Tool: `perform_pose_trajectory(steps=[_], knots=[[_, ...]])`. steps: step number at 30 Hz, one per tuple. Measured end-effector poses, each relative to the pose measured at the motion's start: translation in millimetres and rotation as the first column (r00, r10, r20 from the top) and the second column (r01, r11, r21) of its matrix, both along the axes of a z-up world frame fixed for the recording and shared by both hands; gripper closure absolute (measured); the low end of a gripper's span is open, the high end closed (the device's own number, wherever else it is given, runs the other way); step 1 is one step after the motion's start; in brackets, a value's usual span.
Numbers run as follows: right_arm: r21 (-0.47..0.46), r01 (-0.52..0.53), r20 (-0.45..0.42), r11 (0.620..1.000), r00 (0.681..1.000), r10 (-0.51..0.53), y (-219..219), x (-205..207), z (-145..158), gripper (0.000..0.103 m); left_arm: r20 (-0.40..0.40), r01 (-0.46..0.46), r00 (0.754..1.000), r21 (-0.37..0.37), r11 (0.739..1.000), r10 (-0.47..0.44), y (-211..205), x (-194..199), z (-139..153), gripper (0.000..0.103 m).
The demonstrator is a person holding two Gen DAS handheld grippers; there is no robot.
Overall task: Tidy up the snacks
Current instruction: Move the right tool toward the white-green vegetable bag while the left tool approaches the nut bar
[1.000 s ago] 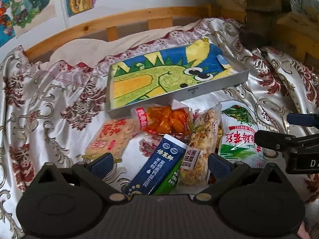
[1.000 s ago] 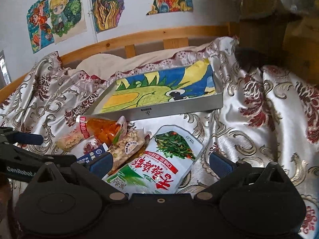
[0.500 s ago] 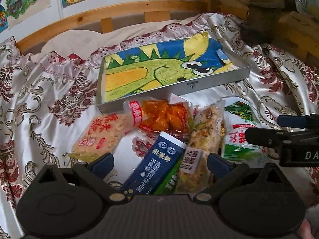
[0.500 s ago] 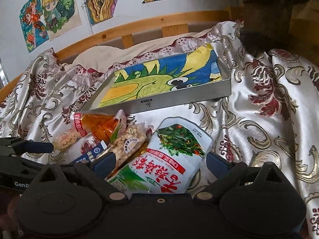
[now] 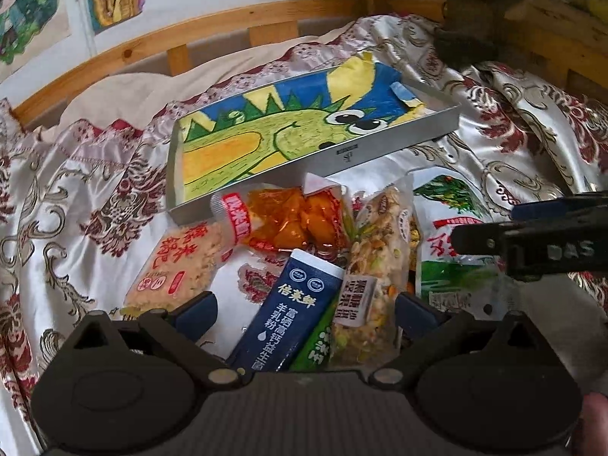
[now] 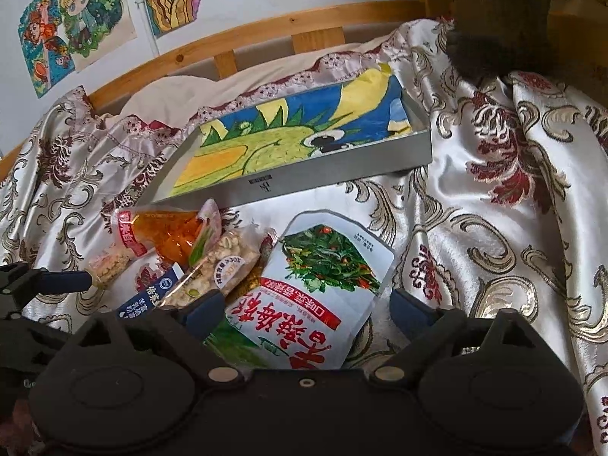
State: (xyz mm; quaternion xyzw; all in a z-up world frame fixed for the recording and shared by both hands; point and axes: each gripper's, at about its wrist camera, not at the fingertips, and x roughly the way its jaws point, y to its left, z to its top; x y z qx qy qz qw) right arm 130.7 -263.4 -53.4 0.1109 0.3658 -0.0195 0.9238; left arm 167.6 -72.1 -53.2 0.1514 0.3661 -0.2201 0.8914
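Observation:
Several snack packets lie on a satin bedspread in front of a shallow grey tray point(image 5: 380, 152) lined with a dinosaur drawing. My left gripper point(image 5: 304, 313) is open just above a dark blue milk-powder packet point(image 5: 288, 311), with a mixed-nut packet point(image 5: 380, 266) to its right, an orange packet point(image 5: 292, 220) behind and a rice-cracker packet point(image 5: 178, 262) at left. My right gripper point(image 6: 304, 309) is open over a white seaweed packet point(image 6: 315, 288); the tray point(image 6: 342, 174) lies beyond it.
A wooden bed rail point(image 6: 266, 30) and a wall with drawings stand behind the tray. A dark plush object point(image 6: 494, 30) sits at the back right. The bedspread point(image 6: 513, 228) is rumpled to the right. The right gripper's finger point(image 5: 532, 243) crosses the left wrist view.
Both grippers have moved forward and lower toward the packets, which now sit closer between the fingers. The packets and tray have not moved.

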Motion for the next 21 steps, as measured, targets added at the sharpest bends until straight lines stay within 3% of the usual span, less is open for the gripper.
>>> perform_pose_trajectory(steps=[8,16,21], knots=[[0.014,0.005,-0.038,1.000,0.999,-0.004,-1,2,-6,0.020,0.026,0.074,0.997,-0.002,0.997,-0.074,-7,-7,2,0.008],[0.104,0.038,-0.053,0.994,0.998,-0.033,-9,11,-10,0.019,0.036,0.088,0.995,0.006,0.996,-0.088,-13,-8,1,0.012],[0.097,0.053,-0.088,0.994,0.995,-0.045,-6,17,-15,0.019,0.010,0.102,0.995,-0.008,0.995,-0.102,-12,-6,0,0.018]])
